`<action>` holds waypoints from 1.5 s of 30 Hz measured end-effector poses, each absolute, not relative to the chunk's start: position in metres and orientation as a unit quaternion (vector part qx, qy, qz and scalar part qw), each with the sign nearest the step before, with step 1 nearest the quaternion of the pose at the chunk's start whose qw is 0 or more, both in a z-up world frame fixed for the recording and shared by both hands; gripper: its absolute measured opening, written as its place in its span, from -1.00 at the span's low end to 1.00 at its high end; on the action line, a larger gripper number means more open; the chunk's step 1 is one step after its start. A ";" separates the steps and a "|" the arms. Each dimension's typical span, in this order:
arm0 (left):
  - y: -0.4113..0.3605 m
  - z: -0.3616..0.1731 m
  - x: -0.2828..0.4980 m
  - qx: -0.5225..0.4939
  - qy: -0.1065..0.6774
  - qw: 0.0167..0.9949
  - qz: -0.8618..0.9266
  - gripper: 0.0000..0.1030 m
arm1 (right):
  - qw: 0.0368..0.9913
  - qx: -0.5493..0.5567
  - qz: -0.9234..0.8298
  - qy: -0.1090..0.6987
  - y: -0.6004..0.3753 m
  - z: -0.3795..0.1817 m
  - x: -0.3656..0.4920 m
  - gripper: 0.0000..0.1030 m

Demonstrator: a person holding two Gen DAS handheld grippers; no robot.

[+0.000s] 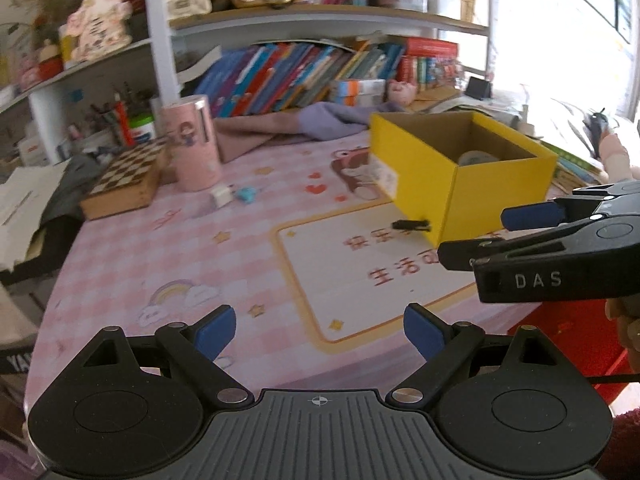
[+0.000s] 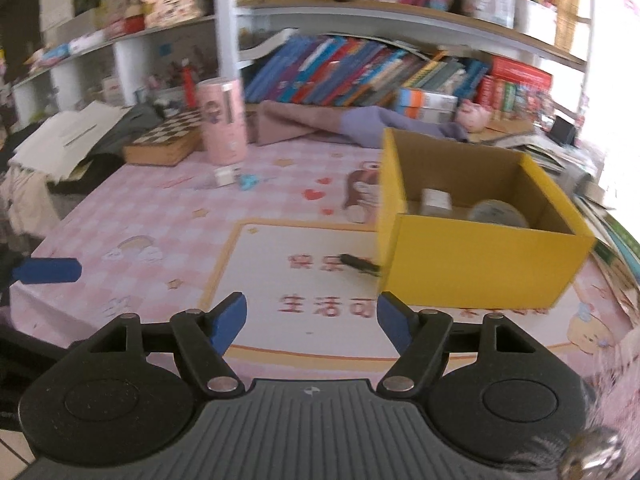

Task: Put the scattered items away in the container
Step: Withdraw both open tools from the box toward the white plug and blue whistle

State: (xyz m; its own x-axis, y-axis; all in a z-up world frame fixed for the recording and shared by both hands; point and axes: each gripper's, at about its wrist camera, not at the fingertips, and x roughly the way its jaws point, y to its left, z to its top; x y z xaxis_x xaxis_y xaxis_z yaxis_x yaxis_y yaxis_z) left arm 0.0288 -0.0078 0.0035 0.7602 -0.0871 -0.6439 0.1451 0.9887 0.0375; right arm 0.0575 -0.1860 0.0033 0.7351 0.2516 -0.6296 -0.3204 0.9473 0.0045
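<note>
A yellow cardboard box [image 1: 424, 184] [image 2: 476, 268] stands open on the pink desk mat. Inside it lie a tape roll [image 2: 498, 213] and a small white jar [image 2: 436, 200]. A small black item [image 1: 412, 225] [image 2: 360, 263] lies on the mat against the box's near left corner. A small white item [image 1: 221, 196] [image 2: 225, 176] and a blue item [image 1: 246, 194] [image 2: 249, 181] lie by the pink cylinder. My left gripper [image 1: 319, 330] is open and empty above the mat's front. My right gripper [image 2: 312, 320] is open and empty, in front of the box; it also shows in the left wrist view [image 1: 532, 220].
A pink cylinder [image 1: 192, 142] and a chessboard box [image 1: 128, 178] stand at the back left. Folded purple cloth [image 1: 288, 124] lies behind the box. Shelves of books [image 1: 304, 76] line the back. Papers and dark cloth [image 2: 68, 140] lie at far left.
</note>
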 end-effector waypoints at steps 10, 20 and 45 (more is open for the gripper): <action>0.015 0.004 0.023 0.031 0.340 0.939 -0.036 0.81 | 0.923 -0.065 0.185 0.331 -0.154 0.002 0.059 0.38; 0.027 0.006 0.025 0.019 0.340 0.940 -0.027 0.82 | 0.920 -0.072 0.199 0.331 -0.139 0.004 0.061 0.42; 0.054 -0.012 0.075 0.000 0.359 0.933 -0.004 0.82 | 0.907 -0.079 0.216 0.352 -0.113 -0.011 0.112 0.41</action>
State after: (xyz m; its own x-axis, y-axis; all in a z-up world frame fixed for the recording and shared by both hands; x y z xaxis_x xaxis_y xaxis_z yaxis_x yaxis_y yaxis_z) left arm 0.0751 0.0540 -0.0122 0.7424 -0.0074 -0.6699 0.0072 1.0000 -0.0030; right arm 0.1122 -0.1134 -0.0112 0.6591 0.3366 -0.6726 -0.4474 0.8943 0.0091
